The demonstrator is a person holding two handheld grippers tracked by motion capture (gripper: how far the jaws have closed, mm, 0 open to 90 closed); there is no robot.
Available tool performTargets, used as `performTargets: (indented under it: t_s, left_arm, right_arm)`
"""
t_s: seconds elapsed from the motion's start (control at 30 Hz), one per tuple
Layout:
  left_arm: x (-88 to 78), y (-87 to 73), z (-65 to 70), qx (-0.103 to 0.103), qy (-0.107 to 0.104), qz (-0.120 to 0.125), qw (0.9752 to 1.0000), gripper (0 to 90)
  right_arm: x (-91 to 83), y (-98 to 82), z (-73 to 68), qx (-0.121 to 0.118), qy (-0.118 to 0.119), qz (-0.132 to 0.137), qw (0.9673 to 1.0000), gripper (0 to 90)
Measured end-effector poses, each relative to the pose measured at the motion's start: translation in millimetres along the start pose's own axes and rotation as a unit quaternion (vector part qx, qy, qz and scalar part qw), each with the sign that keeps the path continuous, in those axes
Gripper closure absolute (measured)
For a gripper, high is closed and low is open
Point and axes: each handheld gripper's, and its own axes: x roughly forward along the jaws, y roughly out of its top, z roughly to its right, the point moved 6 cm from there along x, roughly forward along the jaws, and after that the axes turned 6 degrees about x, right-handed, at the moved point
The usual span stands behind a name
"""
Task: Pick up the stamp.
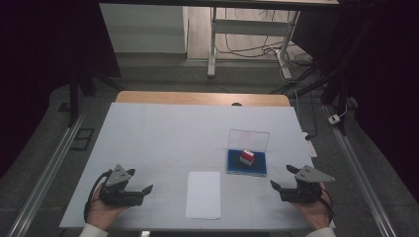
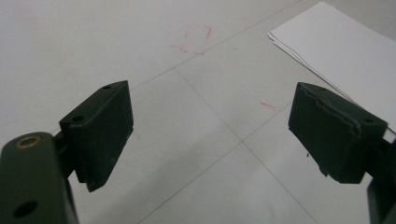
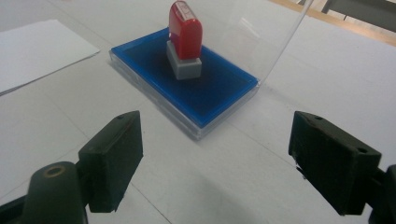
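Facing red stamp [image 3: 185, 37] on blue ink pad [image 3: 215, 91], right claw [image 3: 215, 163] released; left claw [image 2: 210, 135] likewise.

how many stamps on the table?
1. The red stamp stands upright on the blue ink pad, whose clear lid is open, ahead of the right gripper. None seen elsewhere.

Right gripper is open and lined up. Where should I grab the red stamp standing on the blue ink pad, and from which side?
Grip the stamp by its tall red upper body, not the grey base. It stands upright on the ink pad, whose clear lid rises behind it, so probably bring the right gripper in from the near, open side.
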Motion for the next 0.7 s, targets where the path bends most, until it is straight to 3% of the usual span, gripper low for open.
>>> performTargets:
  t_s: [0.7]
  left_arm:
    - [-4.8, 4.4, -1.2, 0.003, 0.004, 0.009, 0.9999, 14.4]
  right_arm:
    - [-2.0, 2.1, -6.2, 0.000, 0.018, -0.002, 0.9998, 21.5]
